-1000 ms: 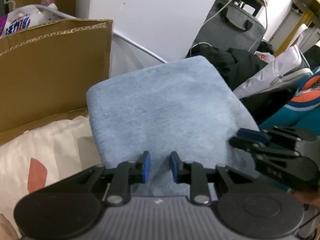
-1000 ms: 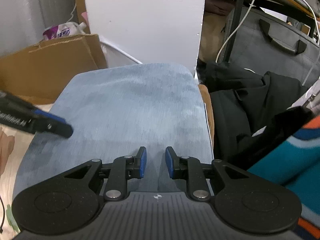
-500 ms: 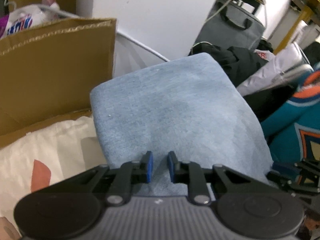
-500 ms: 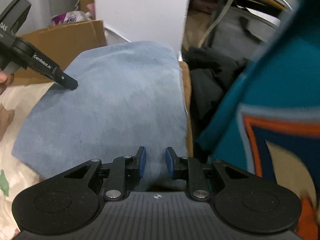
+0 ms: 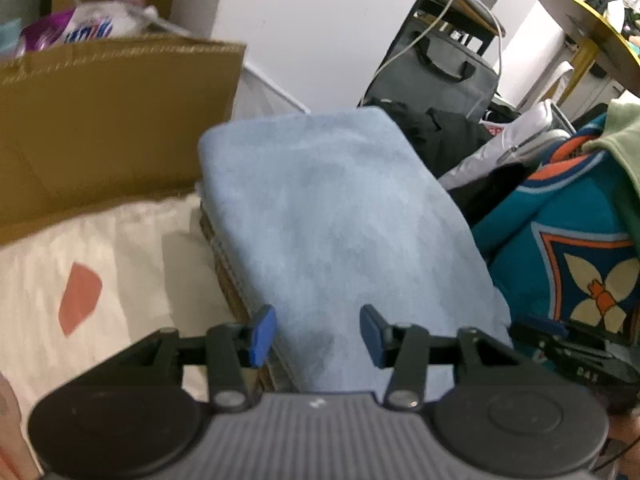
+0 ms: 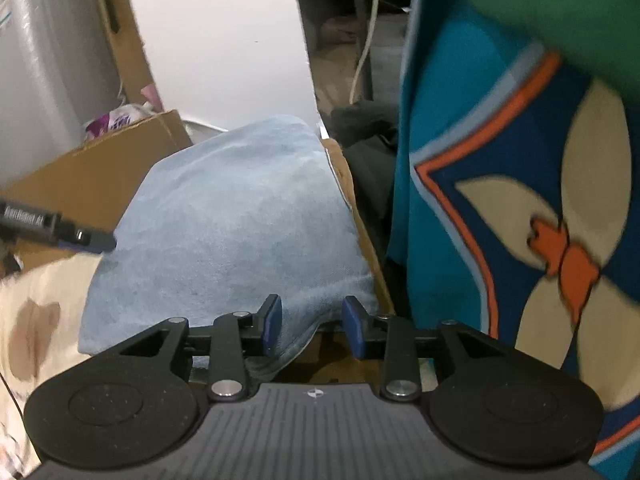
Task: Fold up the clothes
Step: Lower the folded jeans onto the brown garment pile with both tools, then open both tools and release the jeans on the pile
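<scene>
Both the left tongs (image 5: 316, 336) and right tongs (image 6: 312, 326) have just been opening, empty, over the folded blue towel (image 5: 340, 216), apparently releasing it onto the stack.

White "045" on right hand-held gripper (image 5: 576, 354), packet (image 5: 86, 28) print blurred

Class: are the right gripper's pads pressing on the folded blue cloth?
Cannot tell. In the right wrist view the right gripper stands open above the blue cloth; no contact shows plainly.
</scene>
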The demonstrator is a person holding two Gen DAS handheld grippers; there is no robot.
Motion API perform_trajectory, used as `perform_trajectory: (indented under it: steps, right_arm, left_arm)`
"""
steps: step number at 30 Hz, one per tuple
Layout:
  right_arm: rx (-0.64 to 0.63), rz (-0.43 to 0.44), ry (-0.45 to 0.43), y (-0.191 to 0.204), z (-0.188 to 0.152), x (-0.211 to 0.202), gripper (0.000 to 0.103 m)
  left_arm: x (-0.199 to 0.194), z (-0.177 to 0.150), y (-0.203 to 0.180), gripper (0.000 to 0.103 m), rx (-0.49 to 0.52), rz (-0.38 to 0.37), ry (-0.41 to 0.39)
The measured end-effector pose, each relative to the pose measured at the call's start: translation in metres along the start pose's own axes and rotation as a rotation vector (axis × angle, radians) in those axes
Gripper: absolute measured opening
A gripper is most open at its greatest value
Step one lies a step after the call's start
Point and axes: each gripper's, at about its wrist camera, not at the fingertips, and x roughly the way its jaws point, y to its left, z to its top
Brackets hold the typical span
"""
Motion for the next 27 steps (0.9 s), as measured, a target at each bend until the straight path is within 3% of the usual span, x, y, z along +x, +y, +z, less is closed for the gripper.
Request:
perform_trajectory:
  steps: [9,13,14,15,19,22,27]
  right_arm:
    - [0.359,0.072,0.031,-0.027,-0.034,0.024,0.042]
    - [0.493,0.14,0.037,-0.037,-0.046,0.031,0.042]
    - [0.514,0.161,0.037,-0.039,-0.048,0.033,0.042]
    - [0.529,0.182,0.038,-0.039,-0.049,0.034,0.043]
    - [0.52,0.226,0.045,-0.032,-0.047,0.036,0.04]
    - [0.493,0.207,0.056,-0.027,-0.044,0.036,0.024]
    - [0.465,0.143,0.071,-0.019,-0.046,0.028,0.021]
  left_arm:
    - [0.018,-0.034,0.009,0.05,-0.14,-0.062,0.055]
    - [0.019,-0.045,0.011,0.044,-0.192,-0.097,0.08]
    - [0.019,-0.048,0.012,0.038,-0.203,-0.111,0.087]
    - [0.019,-0.051,0.012,0.032,-0.211,-0.121,0.091]
    - [0.017,-0.056,0.012,0.025,-0.215,-0.129,0.089]
    - [0.013,-0.056,0.009,0.023,-0.209,-0.116,0.103]
    - [0.006,-0.058,0.003,0.021,-0.182,-0.076,0.134]
